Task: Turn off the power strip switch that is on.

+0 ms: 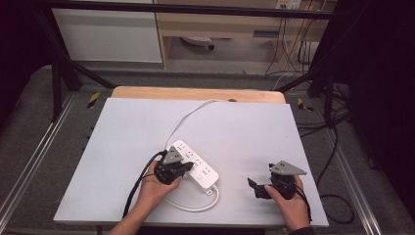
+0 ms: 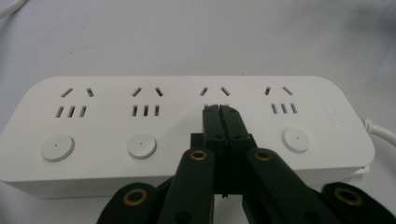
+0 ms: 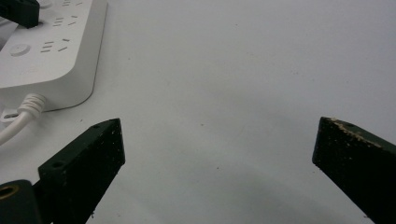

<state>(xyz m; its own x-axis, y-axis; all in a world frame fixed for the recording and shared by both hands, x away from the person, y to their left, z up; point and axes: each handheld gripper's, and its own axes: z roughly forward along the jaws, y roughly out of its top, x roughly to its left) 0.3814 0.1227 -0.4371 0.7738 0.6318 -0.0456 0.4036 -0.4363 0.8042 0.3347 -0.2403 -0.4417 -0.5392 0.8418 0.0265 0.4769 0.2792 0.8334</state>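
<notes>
**Pressing a switch on the power strip with closed jaws**

The white plastic four-outlet power strip (image 2: 187,126) lies flat on the pale grey table (image 1: 122,147), a little toward the person from the table's middle, its white cord (image 1: 188,117) running away toward the far edge. The left gripper (image 2: 220,108) has its jaws pressed together with nothing between them. Seen in the left gripper view, the joined tips sit over the strip's third outlet from the left, covering the spot where that outlet's round white button would be; the other three round buttons (image 2: 57,147) stay visible. Whether the tips actually touch the strip I cannot tell.

The step in hand looks like pushing that third switch. To do it well, keep the jaws shut so they act as one blunt fingertip, and press straight down onto the button's centre rather than at a slant, so the tips do not skid into the slots just beyond. The strip is light and unheld, so a gentle, vertical push should keep it from sliding or tipping.

The right gripper (image 1: 262,188) rests on the table to the right of the strip, well apart from it, jaws wide and empty. It could steady the strip's near end, by the cord, if the strip shifts.
</notes>
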